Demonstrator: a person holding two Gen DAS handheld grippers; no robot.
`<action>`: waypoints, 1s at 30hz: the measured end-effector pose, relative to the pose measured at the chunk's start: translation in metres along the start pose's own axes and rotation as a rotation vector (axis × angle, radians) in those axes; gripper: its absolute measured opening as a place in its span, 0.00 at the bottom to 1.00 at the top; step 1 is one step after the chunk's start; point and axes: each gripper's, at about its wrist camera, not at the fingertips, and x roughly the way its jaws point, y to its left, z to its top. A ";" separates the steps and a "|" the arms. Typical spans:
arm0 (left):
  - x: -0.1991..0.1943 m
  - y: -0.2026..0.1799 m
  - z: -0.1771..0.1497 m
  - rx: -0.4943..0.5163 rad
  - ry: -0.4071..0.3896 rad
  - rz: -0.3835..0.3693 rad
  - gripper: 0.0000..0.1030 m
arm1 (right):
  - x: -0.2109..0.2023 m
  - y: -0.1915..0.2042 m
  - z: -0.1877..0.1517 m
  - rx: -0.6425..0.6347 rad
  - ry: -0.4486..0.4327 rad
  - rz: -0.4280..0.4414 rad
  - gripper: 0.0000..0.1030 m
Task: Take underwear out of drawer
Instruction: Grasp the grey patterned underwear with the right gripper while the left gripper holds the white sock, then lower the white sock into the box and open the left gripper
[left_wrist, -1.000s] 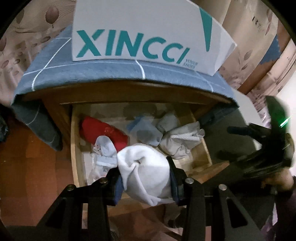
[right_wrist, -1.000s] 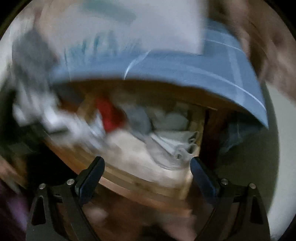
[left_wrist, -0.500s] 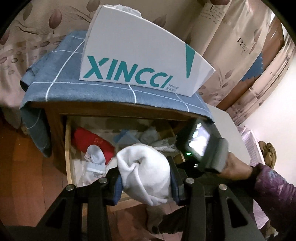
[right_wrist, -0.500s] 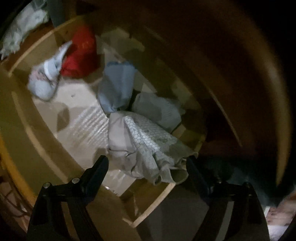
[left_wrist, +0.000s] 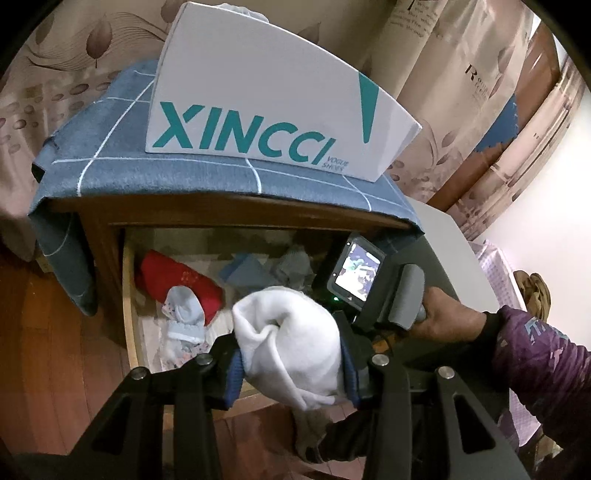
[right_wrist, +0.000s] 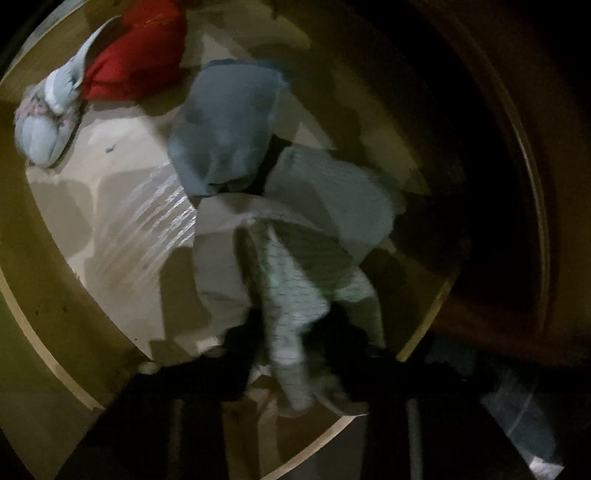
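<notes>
Grey patterned underwear (right_wrist: 291, 295) at drawer's (right_wrist: 44, 332) five-o'clock corner, pinched between right gripper (right_wrist: 291, 332) jaws, just closed. Grip on one thin fold only: slippage likely on lift. Blue piece (right_wrist: 225, 129) at twelve o'clock touching, liable to drag along. White bundle (left_wrist: 291, 347) clamped in left gripper (left_wrist: 291, 365) above drawer front.

Right gripper (right_wrist: 291, 332) fingers dark and motion-blurred, their pads lost against the patterned grey garment (right_wrist: 291, 295) between the jaws; beyond the left jaws, the white bundle (left_wrist: 291, 347) hides the drawer's (left_wrist: 129, 314) front right part.
</notes>
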 end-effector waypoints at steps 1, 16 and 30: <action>0.000 0.000 0.000 0.002 0.000 0.002 0.42 | -0.002 0.000 -0.001 0.002 -0.007 -0.003 0.16; -0.003 0.002 -0.003 0.000 -0.010 0.005 0.43 | -0.097 -0.011 -0.020 0.231 -0.219 0.197 0.11; -0.068 -0.038 0.017 0.034 -0.105 -0.021 0.43 | -0.086 0.000 -0.026 0.372 -0.252 0.289 0.11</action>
